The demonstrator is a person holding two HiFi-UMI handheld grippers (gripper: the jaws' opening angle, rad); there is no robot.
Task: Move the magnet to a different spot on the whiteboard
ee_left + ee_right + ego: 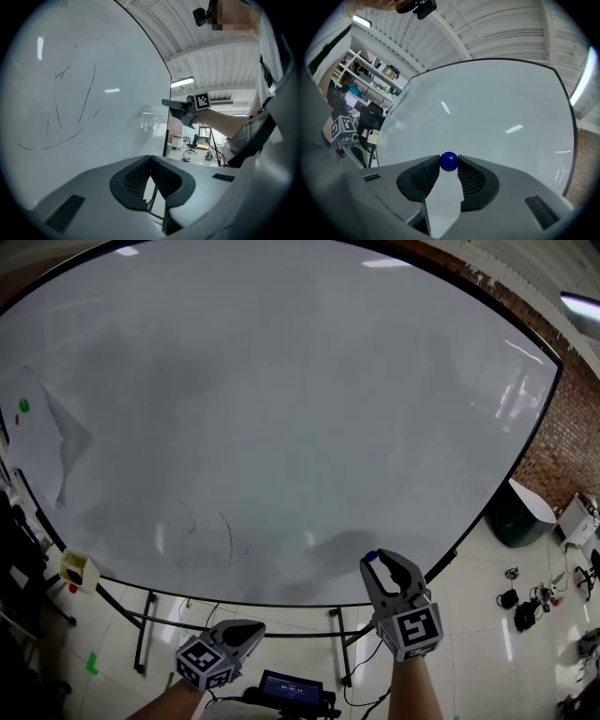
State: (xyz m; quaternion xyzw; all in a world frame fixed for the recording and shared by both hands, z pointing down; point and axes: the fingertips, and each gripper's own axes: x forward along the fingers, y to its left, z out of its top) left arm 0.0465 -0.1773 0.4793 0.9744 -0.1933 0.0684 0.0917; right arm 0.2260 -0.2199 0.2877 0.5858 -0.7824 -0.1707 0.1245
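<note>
Right gripper point(449, 167): jaws clamped on the blue ball magnet point(449, 161), which is pinched at the very tips, with the pads pressing it from both sides. Behind the ball the gap between the jaws is empty. We can't tell whether the magnet touches the board.

Left gripper point(150, 158): jaws closed, tips meeting, nothing between them. Only a slit is open behind the tips.

In the head view the left gripper point(251, 627) is low, below the board's bottom edge. The right gripper point(382, 561) is higher, with its tips and the magnet point(371, 557) over the lower right part of the whiteboard point(281, 399).

Just ahead of the right jaws the whiteboard point(487, 108) fills the view. To the left of those jaws is the left gripper's marker cube point(345, 129), and near it a pale yellow box point(372, 136).

Left of the left jaws the whiteboard point(84, 131) shows thin pen strokes point(86, 96). Ahead and to the right of them is the right gripper point(174, 105).

Farther out, beyond both jaws, the far left of the board holds a paper sheet point(37, 442) with a green magnet point(23, 405) on it. The yellow box point(79, 570) sits at the board's lower left edge.

Right of the right jaws, past the board edge, a dark bin point(514, 517) stands on the floor. The brick wall point(562, 427) is behind it.
</note>
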